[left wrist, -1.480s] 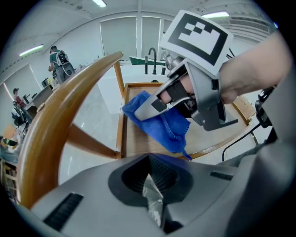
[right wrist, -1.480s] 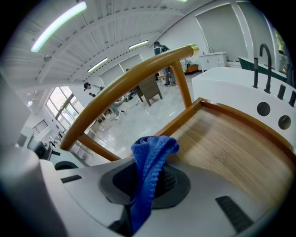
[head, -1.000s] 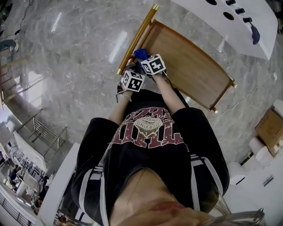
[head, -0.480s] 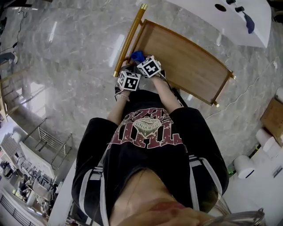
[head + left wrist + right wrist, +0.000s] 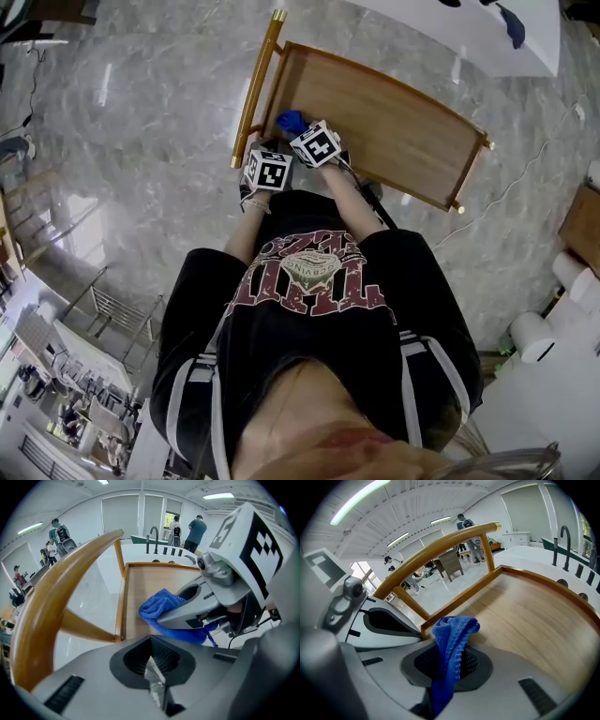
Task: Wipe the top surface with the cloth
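The left hand-held gripper (image 5: 152,667) sits at the near left corner of the wooden surface (image 5: 534,620), jaws together on nothing. Just beside it, the right hand-held gripper (image 5: 446,667) pinches the bunched blue cloth (image 5: 452,634) at that corner, near the raised rail (image 5: 440,545).

We extend both forearms (image 5: 354,202) toward 12 o'clock, left gripper (image 5: 265,161) at 8 o'clock of right gripper (image 5: 314,141). Left jaws meet; right jaws clamp the cloth (image 5: 452,637).
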A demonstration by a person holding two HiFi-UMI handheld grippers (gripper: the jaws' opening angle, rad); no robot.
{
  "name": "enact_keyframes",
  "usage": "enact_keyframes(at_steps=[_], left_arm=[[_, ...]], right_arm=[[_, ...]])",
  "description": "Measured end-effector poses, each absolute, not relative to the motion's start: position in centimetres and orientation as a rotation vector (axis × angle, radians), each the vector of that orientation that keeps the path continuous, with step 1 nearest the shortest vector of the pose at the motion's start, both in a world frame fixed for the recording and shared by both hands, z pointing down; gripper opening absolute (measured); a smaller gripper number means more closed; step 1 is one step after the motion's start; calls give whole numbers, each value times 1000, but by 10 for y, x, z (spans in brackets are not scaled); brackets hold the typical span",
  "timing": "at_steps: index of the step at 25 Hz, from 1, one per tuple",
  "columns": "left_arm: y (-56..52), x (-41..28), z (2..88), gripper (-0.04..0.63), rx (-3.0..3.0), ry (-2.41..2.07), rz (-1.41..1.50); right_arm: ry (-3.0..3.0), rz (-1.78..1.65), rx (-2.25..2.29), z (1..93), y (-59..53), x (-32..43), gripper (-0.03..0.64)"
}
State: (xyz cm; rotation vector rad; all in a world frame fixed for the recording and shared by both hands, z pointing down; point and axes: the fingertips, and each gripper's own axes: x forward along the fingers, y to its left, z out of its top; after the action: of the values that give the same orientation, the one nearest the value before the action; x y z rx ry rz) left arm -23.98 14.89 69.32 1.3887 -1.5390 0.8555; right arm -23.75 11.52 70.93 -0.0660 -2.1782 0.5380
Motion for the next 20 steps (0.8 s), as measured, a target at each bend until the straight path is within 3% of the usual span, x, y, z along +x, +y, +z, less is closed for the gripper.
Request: enact_keyframes(at_steps=[20], left_arm=[[121, -200, 699, 49, 1525, -1402, 964]], right_arm=[[-2195, 586, 102, 710, 92, -188, 55]])
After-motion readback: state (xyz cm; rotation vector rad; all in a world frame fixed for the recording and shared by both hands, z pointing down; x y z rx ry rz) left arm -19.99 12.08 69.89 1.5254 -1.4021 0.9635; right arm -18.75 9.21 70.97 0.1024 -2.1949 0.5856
